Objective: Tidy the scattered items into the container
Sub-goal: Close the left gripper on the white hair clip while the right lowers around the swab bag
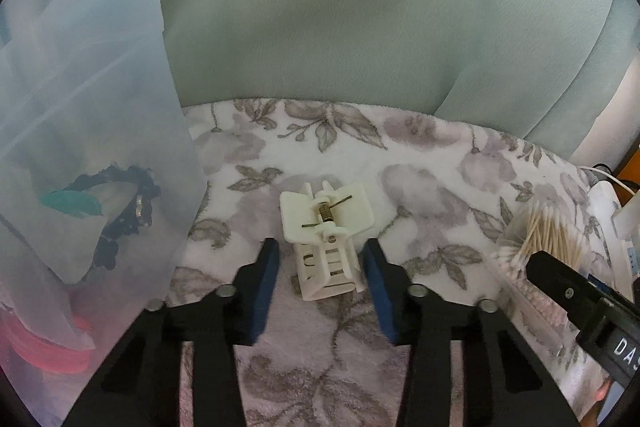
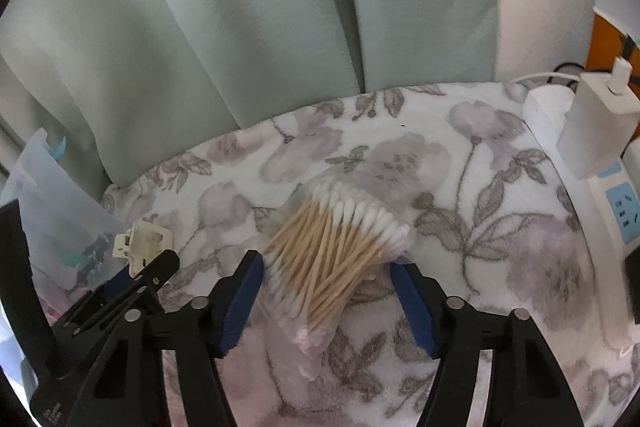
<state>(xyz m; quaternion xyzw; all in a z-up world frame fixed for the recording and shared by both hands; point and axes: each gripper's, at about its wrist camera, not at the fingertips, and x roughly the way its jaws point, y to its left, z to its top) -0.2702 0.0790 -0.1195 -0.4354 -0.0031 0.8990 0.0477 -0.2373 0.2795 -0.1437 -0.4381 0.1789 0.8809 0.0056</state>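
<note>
A cream plastic hair claw clip (image 1: 326, 233) lies on the floral blanket (image 1: 420, 163), its lower end between the open fingers of my left gripper (image 1: 322, 259). The fingers stand either side of it, apart from it. The translucent plastic container (image 1: 88, 99) stands at the left, with a black beaded band (image 1: 128, 203), a teal piece and something pink inside. A clear bag of cotton swabs (image 2: 336, 255) lies between the open fingers of my right gripper (image 2: 326, 277). The clip (image 2: 144, 243) and left gripper also show at the left of the right wrist view.
A pale green curtain (image 1: 360, 7) hangs behind the blanket. A white power strip (image 2: 600, 195) with a plugged-in white charger (image 2: 592, 123) lies along the right edge. The container wall (image 2: 52, 199) is at the left of the right wrist view.
</note>
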